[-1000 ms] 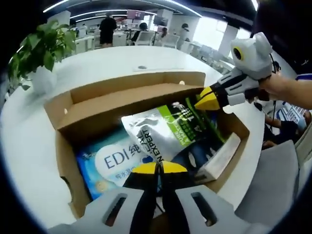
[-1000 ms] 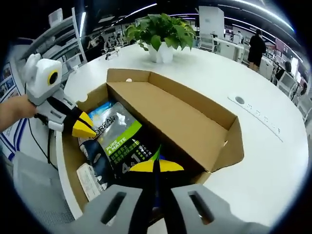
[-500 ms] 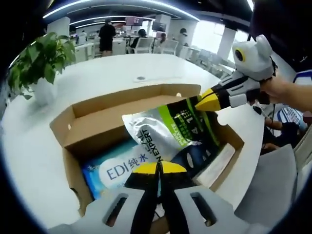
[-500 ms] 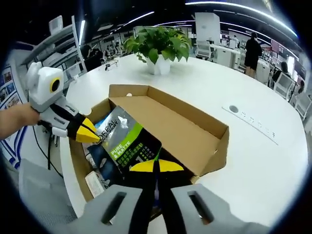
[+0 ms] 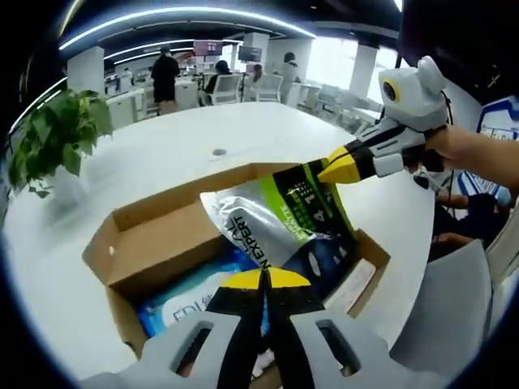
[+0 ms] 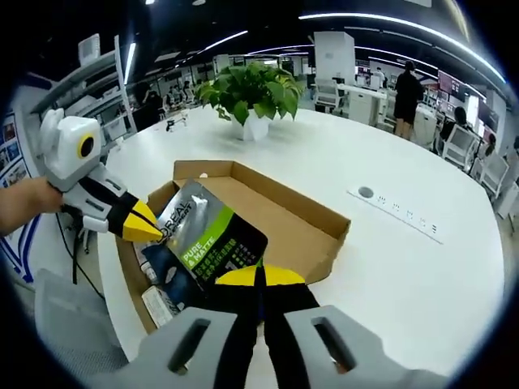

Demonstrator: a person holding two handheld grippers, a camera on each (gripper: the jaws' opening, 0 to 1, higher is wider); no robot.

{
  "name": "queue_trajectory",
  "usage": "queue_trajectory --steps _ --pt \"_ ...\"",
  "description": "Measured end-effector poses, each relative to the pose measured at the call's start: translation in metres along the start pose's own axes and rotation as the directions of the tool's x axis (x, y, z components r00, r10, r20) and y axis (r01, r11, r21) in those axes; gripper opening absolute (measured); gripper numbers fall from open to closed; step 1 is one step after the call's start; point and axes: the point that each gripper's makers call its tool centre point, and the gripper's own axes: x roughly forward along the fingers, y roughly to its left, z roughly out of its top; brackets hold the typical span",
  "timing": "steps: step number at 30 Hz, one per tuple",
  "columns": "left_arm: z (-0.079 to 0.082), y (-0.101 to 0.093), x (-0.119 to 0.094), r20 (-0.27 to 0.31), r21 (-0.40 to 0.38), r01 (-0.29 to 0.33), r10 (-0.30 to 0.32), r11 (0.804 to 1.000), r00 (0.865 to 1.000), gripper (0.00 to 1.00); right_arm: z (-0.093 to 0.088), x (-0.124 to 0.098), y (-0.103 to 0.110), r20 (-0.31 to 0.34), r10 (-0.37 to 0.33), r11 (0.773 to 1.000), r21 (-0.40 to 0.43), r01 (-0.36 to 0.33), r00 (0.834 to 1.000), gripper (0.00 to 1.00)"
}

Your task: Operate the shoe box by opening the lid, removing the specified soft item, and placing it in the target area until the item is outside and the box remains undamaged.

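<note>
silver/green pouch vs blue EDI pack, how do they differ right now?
1. The silver-and-green pouch is lifted above the cardboard box, pinched at opposite ends by the left gripper and right gripper; the blue EDI pack lies flat in the box, untouched.
2. The pouch is metallic silver, green and black; the pack is blue and white.
3. The pouch hangs tilted; the pack is partly hidden beneath it.

Both are soft packets.

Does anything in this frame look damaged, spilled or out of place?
Nothing stands out. The cardboard shoe box sits open on the white table with no visible tears, and both claws, left and right, hold the silver-green pouch tilted above it.
</note>
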Motion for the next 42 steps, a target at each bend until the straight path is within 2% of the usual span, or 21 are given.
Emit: queue_trajectory --steps 6,12,21,42 --pt "0.013 -0.001 -0.002 0.015 0.008 -0.009 0.008 1.0 1.0 0.0 0.0 -0.01 -0.002 0.011 -0.011 1.0 0.002 0.011 1.0 0.0" --pt "0.019 0.0 -0.004 0.027 0.018 -0.016 0.015 1.0 1.0 0.0 0.005 -0.018 -0.002 0.035 -0.014 1.0 0.007 0.014 0.999 0.0" --pt "0.03 -0.015 -0.001 0.032 0.04 0.001 -0.002 0.999 0.999 0.0 0.008 -0.034 -0.014 0.058 -0.037 0.999 0.012 0.036 0.998 0.0" --pt "0.05 -0.065 0.042 0.01 0.073 0.082 -0.083 0.994 0.996 0.0 -0.024 -0.067 -0.066 0.017 -0.121 0.992 0.038 0.12 0.993 0.0"
